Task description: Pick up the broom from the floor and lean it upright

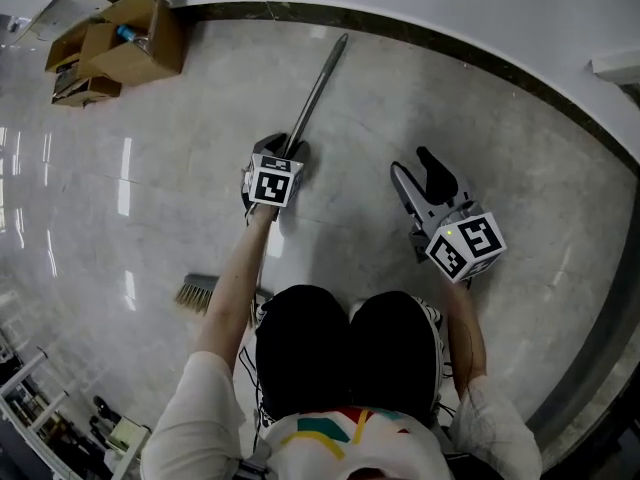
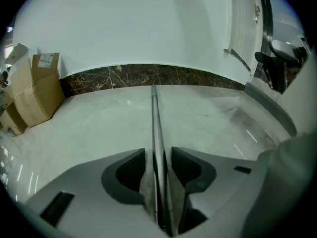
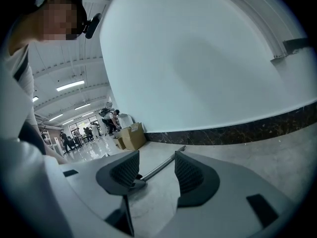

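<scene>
The broom lies on the pale floor, its grey metal handle (image 1: pixel 318 90) running toward the wall and its straw head (image 1: pixel 197 294) near my left knee. My left gripper (image 1: pixel 290 152) is shut on the handle around its middle; in the left gripper view the handle (image 2: pixel 154 128) runs straight out between the pressed jaws toward the dark skirting. My right gripper (image 1: pixel 420 173) hovers open to the right of the broom, nothing between its jaws. In the right gripper view (image 3: pixel 154 170) the handle (image 3: pixel 161 166) shows beyond the jaws, low over the floor.
Cardboard boxes (image 1: pixel 118 46) stand at the far left against the white wall, also seen as boxes (image 2: pixel 34 95) in the left gripper view. A dark marble skirting (image 1: pixel 470 53) curves along the wall's foot. My knees (image 1: pixel 345 348) fill the lower middle. A shelf (image 1: pixel 30 408) sits bottom left.
</scene>
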Tool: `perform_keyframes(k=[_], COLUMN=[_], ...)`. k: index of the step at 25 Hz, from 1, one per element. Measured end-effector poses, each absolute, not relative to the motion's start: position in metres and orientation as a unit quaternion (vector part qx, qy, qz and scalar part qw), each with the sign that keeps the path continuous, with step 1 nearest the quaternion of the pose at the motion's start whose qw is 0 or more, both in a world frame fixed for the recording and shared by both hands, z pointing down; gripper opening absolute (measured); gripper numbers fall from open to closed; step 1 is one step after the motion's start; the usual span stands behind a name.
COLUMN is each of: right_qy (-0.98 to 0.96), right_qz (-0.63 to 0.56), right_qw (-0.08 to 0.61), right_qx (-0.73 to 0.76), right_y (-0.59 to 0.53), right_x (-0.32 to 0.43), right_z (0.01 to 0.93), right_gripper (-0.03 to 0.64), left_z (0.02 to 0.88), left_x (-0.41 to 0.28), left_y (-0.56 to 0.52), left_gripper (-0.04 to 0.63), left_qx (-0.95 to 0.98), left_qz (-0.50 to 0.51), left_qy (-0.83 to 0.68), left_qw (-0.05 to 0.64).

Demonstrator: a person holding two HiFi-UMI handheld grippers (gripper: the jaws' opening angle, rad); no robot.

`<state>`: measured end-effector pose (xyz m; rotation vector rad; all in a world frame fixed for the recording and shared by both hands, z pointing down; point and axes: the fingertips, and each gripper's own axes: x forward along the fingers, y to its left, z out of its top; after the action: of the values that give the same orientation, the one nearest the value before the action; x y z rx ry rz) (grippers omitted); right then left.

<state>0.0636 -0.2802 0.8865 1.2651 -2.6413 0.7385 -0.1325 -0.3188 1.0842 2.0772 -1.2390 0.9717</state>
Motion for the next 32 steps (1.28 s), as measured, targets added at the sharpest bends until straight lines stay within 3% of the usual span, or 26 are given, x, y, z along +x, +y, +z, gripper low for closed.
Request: perform_keyframes(k=[4, 7, 13, 18, 32], right_qy=[-0.870, -0.870, -0.870, -0.869, -0.868], right_qz=[0.237, 0.240, 0.244, 0.251, 0.185], right_qw=[0.065, 0.063, 0.070, 0.059, 0.034], right_qx=[0.428, 0.426, 0.423, 0.422, 0.459], right_y=[-0.279, -0.275, -0.263, -0.261, -0.248], right_x=[0.062, 0.059, 0.053, 0.055, 0.085], right_z=[0.887, 0.886, 0.882, 0.852, 0.748], right_gripper=[0.227, 0.227, 0.226, 0.225, 0.225], left_z=[1.086, 1.085, 1.070, 0.983, 0.709], left_x=[-0.132, -0.132, -0.136, -0.133, -0.098], left_y=[-0.319, -0.321, -0.327, -0.348, -0.399], left_gripper=[0.205, 0.136, 0.129, 0.127, 0.128], left_qx=[0.765, 0.764, 0.760, 0.775, 0.814], left_qz=[0.362, 0.365, 0.356, 0.276, 0.062], left_qy=[-0.463, -0.464, -0.483, -0.527, -0.576], left_qw=[0.263, 0.261, 0.252, 0.215, 0.029])
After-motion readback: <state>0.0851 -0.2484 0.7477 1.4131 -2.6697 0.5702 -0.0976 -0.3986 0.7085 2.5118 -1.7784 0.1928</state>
